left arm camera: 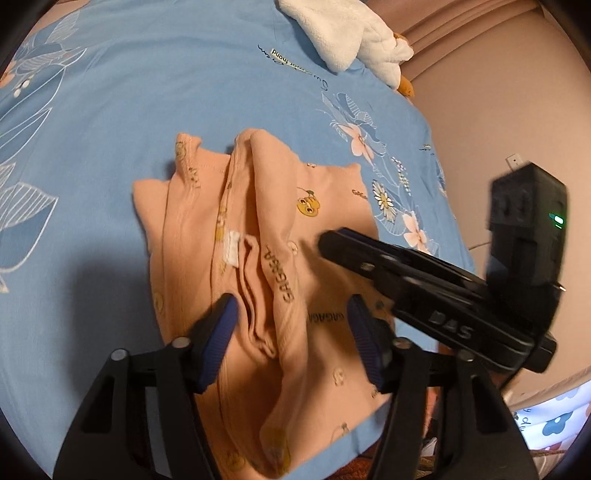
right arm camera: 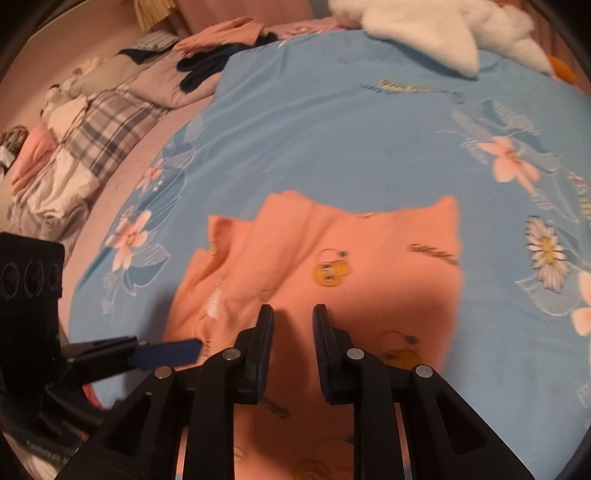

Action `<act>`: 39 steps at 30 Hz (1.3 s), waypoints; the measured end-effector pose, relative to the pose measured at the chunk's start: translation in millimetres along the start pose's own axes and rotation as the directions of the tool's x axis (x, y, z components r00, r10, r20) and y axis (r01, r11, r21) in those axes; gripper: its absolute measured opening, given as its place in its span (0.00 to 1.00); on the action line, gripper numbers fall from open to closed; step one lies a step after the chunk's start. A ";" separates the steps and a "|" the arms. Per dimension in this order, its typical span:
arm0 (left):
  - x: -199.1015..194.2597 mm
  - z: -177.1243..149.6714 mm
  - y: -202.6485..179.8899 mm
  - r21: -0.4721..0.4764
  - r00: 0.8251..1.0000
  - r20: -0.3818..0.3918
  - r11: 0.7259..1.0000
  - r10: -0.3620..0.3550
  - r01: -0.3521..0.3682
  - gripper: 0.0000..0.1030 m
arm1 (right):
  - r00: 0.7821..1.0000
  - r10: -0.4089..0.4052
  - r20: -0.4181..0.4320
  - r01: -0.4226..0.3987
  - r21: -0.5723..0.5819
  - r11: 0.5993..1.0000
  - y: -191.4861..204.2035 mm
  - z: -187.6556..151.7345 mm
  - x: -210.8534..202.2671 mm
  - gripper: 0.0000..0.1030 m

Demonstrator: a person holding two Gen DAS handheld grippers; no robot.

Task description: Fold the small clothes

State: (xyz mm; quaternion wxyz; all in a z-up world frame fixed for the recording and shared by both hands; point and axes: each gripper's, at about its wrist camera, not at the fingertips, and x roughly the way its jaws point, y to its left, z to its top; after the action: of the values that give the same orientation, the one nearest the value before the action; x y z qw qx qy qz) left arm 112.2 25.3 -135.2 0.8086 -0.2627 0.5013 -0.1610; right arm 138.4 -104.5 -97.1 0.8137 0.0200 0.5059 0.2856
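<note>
- One heap of plaid and grey bedding lies far left, off the sheet.
- One blue floral cotton bedsheet carries the clothes.
- One peach cartoon-print cotton baby garment, partly folded, lies at the sheet's near middle.
- One left gripper, jaws apart, straddles a raised fold of the garment; whether its pads press it I cannot tell.
- One right gripper, jaws narrowed with a gap, hovers over the garment; no cloth shows between them.
- One white fleecy plush toy rests at the far edge.
</note>
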 end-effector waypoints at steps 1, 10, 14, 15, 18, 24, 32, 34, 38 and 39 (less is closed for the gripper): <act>2.2 1.1 -1.2 0.009 1.000 0.006 1.000 0.009 -0.009 0.32 | 1.000 -0.020 0.009 0.019 0.005 1.000 -2.6 -1.2 -4.3 0.21; -16.4 -1.4 -19.1 0.029 0.990 0.103 0.995 0.096 -0.100 0.07 | 0.994 -0.095 0.048 0.093 0.045 0.995 -19.5 -7.5 -28.1 0.21; -46.1 -7.1 -32.3 0.072 0.980 0.168 0.990 0.108 -0.121 0.07 | 0.991 -0.110 0.072 0.108 0.033 0.994 -17.3 -9.2 -38.8 0.21; -50.6 -9.5 -35.1 0.093 0.976 0.180 0.986 0.120 -0.139 0.07 | 0.991 -0.107 0.077 0.105 0.029 0.994 -16.3 -9.8 -40.7 0.21; -54.8 -20.1 -32.4 0.131 0.966 0.194 0.971 0.172 -0.199 0.07 | 0.992 -0.101 0.079 0.099 0.021 0.995 -15.2 -12.5 -41.7 0.21; -26.4 -30.3 7.7 0.034 0.965 0.104 0.969 0.241 -0.245 0.12 | 0.994 -0.107 0.031 0.106 0.043 0.993 -17.8 -21.6 -31.8 0.22; -30.0 -37.7 21.3 -0.028 0.973 0.095 0.977 0.212 -0.210 0.21 | 0.995 -0.098 0.002 0.098 0.068 0.993 -19.8 -39.4 -32.4 0.38; -33.4 -41.1 19.0 -0.023 0.971 0.098 0.976 0.216 -0.215 0.25 | 0.996 -0.093 0.001 0.093 0.075 0.993 -20.5 -42.7 -33.3 0.38; -33.9 -46.8 22.2 -0.030 0.969 0.105 0.975 0.223 -0.221 0.29 | 0.996 -0.089 -0.016 0.090 0.072 0.993 -19.7 -49.9 -29.9 0.39; -33.9 -48.5 23.7 -0.033 0.968 0.102 0.974 0.228 -0.225 0.32 | 0.996 -0.089 -0.020 0.090 0.074 0.993 -19.8 -51.0 -28.5 0.39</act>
State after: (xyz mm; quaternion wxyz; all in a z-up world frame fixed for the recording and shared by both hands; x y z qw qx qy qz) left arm 53.6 49.5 -141.9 0.8441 -0.2206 0.4863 -0.0482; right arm 95.4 -148.0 -105.2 0.8201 0.0252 0.5235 0.2299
